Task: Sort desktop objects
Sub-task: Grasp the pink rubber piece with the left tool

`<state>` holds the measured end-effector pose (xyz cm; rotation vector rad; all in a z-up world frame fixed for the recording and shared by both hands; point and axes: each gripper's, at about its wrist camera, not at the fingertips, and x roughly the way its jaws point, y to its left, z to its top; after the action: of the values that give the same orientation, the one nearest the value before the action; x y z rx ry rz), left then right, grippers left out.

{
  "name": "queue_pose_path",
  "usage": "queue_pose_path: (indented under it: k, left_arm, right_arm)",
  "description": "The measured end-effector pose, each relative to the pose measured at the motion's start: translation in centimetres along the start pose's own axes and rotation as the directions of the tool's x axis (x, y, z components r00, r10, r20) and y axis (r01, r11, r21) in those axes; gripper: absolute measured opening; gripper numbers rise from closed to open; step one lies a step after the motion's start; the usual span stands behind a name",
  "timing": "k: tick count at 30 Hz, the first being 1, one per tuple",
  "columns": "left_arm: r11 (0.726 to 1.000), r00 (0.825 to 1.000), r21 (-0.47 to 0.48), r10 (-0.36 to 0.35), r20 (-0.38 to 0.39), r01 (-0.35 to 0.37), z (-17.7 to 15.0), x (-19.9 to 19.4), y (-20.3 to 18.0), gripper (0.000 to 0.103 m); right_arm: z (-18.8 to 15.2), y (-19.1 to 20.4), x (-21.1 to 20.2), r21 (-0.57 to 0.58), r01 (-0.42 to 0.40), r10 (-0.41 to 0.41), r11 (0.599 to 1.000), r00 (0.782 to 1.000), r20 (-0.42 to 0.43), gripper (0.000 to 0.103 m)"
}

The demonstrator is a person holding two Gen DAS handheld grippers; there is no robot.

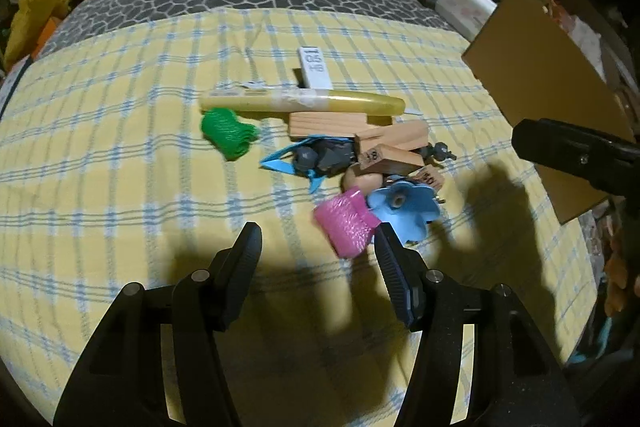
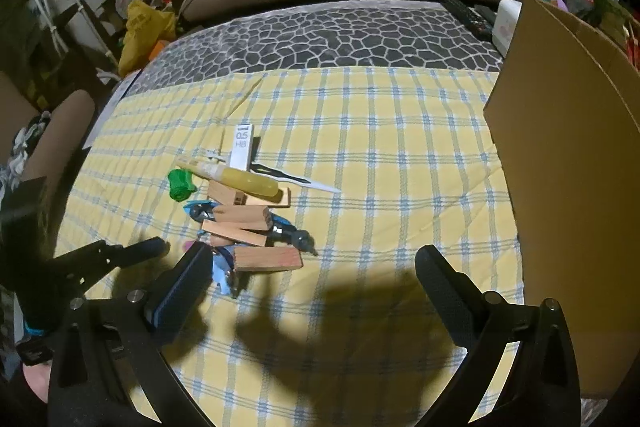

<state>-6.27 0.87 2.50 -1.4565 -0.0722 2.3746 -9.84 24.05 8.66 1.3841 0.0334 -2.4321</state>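
Nothing is sorted yet: the pile [image 1: 340,155] sits at my twelve o'clock, the box [image 2: 568,163] at three. Both my left tongs [image 1: 318,239] and right tongs [image 2: 316,263] are spread, holding nothing.

Pile [image 2: 248,223] left of cardboard box [image 2: 568,187]

A yellow checked cloth [image 1: 120,147] covers the bench, a heap of small objects [image 1: 332,147] at frame centre, a cardboard box [image 2: 568,167] at right.
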Motion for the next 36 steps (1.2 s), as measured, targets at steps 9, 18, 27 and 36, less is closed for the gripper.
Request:
queue_pose_path:
  k: [9,18,27,36]
  left_arm:
    - [1.0,1.0,0.003,-0.011,-0.001,0.011,0.2,0.9,0.4,0.031]
    - [1.0,1.0,-0.02,-0.008,0.012,0.008,-0.9,-1.3,2.9,0.031]
    - [0.997,0.999,-0.081,0.007,0.033,-0.004,-1.2,-4.6,7.2,0.031]
    - [0.993,0.999,-0.122,-0.005,0.034,0.009,-1.8,-4.9,9.7,0.031]
  right_arm:
    - [0.2,1.7,0.3,-0.057,0.001,-0.001,0.998,1.0,-0.001,0.095]
    - [1.3,4.5,0.3,-0.09,-0.053,0.054,0.995,0.998,0.015,0.086]
    - [3.7,9.2,2.8,-0.137,-0.122,0.122,0.983,0.993,-0.004,0.069]
    - [4.7,13.3,8.5,-0.214,-0.146,0.127,0.966,0.987,-0.1,0.048]
